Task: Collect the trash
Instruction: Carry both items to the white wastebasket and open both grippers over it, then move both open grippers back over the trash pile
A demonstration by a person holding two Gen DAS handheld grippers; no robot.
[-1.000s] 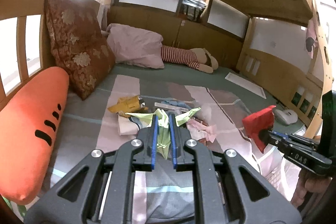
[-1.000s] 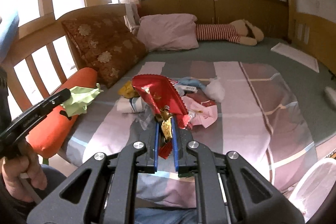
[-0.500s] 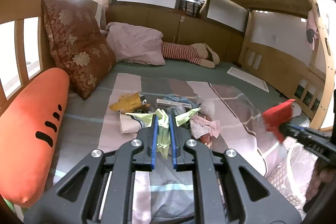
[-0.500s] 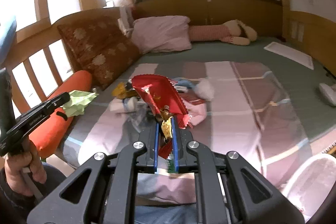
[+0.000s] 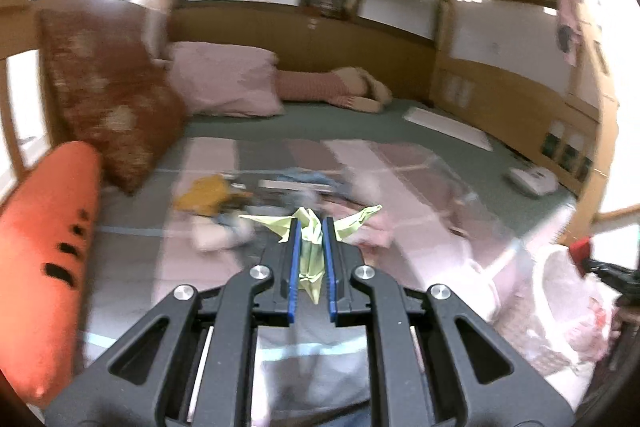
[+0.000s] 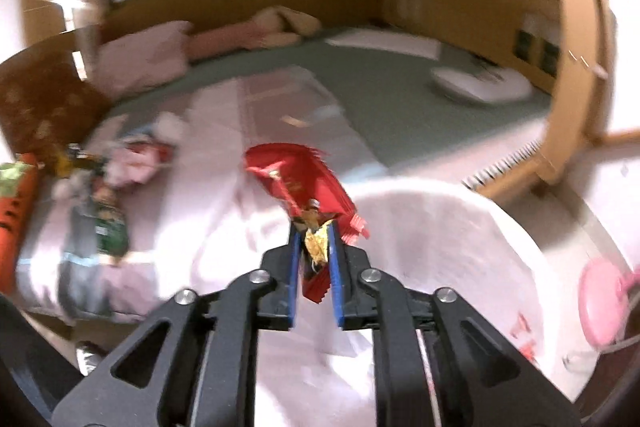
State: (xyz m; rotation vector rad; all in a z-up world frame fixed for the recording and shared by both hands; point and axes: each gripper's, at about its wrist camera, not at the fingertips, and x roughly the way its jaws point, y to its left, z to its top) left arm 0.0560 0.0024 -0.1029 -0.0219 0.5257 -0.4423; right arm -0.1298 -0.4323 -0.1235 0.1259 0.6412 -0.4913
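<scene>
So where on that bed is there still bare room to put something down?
The green sheet between the pink pillow and the flat white pad looks free, as does the striped blanket right of the trash pile. The pile itself, beside the brown cushion, is crowded.

The left gripper (image 5: 311, 227) and the right gripper (image 6: 315, 233) are each held level, jaws nearly closed.

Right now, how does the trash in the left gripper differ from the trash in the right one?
The left gripper pinches a pale green folded paper scrap, matte, with creased flaps splaying to both sides. The right gripper pinches a glossy red foil wrapper with serrated edges and gold inside, fanning forward. The green scrap hangs over the bed's litter pile; the red wrapper is above the white bin bag. Both are clamped and lifted.
</scene>
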